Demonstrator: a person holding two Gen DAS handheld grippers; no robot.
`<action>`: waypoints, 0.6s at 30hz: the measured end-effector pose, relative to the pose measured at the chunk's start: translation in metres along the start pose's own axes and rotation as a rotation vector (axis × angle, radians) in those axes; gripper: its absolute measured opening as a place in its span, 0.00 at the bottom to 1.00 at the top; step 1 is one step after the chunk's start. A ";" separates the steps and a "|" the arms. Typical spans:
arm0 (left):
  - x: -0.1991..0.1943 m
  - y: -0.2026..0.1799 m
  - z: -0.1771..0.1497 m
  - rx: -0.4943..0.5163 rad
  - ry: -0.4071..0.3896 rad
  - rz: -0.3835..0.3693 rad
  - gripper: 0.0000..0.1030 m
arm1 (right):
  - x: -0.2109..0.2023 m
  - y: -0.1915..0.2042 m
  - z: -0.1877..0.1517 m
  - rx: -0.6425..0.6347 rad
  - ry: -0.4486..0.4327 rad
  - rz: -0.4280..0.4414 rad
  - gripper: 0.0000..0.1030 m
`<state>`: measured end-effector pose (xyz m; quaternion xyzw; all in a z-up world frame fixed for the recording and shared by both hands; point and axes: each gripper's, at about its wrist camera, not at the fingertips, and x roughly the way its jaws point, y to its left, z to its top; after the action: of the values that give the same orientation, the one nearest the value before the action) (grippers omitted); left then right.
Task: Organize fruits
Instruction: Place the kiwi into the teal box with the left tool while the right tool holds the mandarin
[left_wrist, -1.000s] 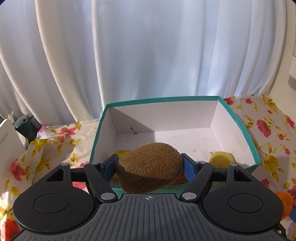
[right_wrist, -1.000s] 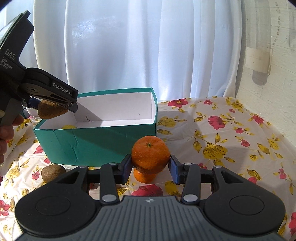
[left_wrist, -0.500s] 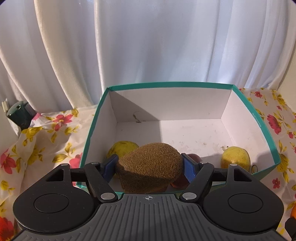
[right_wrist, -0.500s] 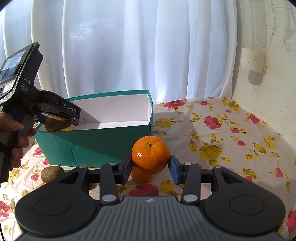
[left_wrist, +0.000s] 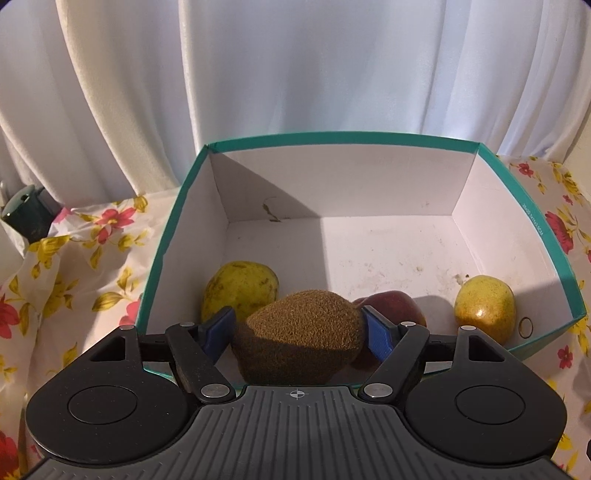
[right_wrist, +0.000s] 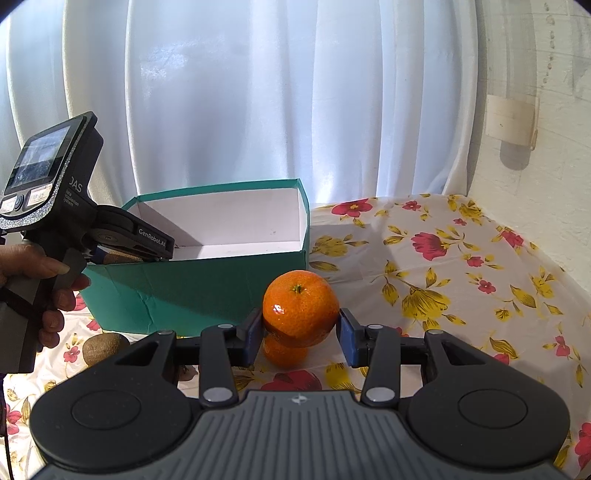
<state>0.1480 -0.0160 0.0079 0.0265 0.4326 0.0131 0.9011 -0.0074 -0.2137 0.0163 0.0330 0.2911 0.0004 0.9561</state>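
Note:
My left gripper (left_wrist: 299, 328) hangs over the near edge of the teal box (left_wrist: 332, 138) with a brown kiwi (left_wrist: 299, 332) between its blue pads. Its jaws are opening, and the pads still touch the kiwi. Inside the box lie two yellow-green pears (left_wrist: 240, 288) (left_wrist: 485, 308) and a red apple (left_wrist: 395, 306). My right gripper (right_wrist: 301, 332) is shut on an orange (right_wrist: 300, 306) held above the floral cloth in front of the box (right_wrist: 192, 291). In the right wrist view a hand holds the left gripper (right_wrist: 147, 242) at the box's left end.
A second orange (right_wrist: 286, 352) sits on the cloth just under the held one, and another kiwi (right_wrist: 101, 347) lies by the box's front left corner. White curtains hang behind. A dark green object (left_wrist: 27, 218) stands at the far left. The wall is at the right.
My left gripper has sunk and moved forward over the box with the kiwi, so the fruit inside has come into view. My right gripper and its orange have stayed still.

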 end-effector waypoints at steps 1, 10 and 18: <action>-0.001 0.000 0.001 0.002 -0.005 0.004 0.81 | 0.000 0.000 0.000 0.001 0.000 0.001 0.41; -0.021 0.023 0.004 -0.093 -0.034 -0.078 0.92 | 0.002 0.001 0.001 0.006 -0.003 0.004 0.41; -0.058 0.052 0.000 -0.195 -0.080 -0.161 0.93 | 0.000 0.001 0.003 -0.003 -0.016 0.019 0.41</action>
<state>0.1116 0.0336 0.0560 -0.0957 0.3939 -0.0182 0.9140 -0.0059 -0.2125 0.0185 0.0345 0.2832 0.0097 0.9584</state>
